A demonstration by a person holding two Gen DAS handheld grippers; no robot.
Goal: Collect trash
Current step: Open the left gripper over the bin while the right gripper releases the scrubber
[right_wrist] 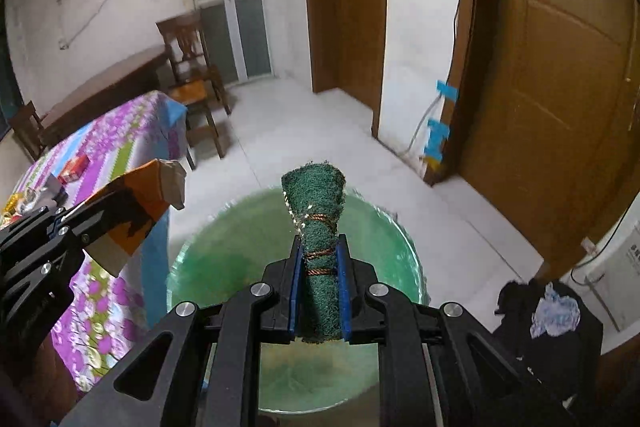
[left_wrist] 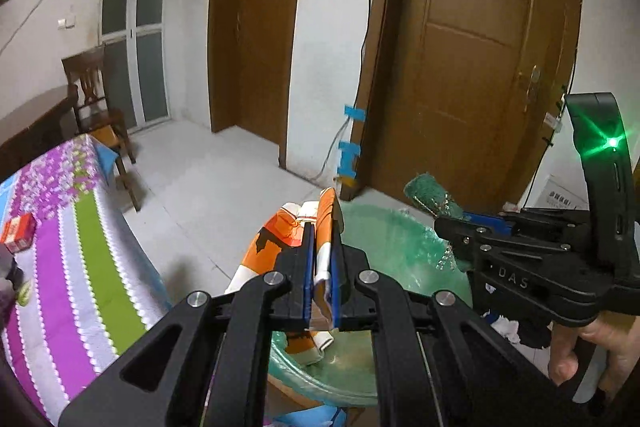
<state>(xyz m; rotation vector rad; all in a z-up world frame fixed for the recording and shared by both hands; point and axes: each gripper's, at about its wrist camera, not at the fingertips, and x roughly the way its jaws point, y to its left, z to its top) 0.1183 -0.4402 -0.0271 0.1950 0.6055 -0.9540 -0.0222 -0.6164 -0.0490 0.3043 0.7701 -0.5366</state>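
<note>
Right wrist view: fingers (right_wrist: 297, 291) clamp green scouring roll (right_wrist: 318, 227) lengthwise, pointing forward over green-lined bin (right_wrist: 208, 259).

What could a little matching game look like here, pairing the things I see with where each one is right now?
Things:
1. orange carton
2. green scouring pad
3. red box
4. wooden chair

Places:
A. lying on the flowered tablecloth
B. clamped in the right gripper
C. standing on the floor by the glass door
D. clamped in the left gripper

Pairs: 1-D, 2-B, 3-A, 4-C
</note>
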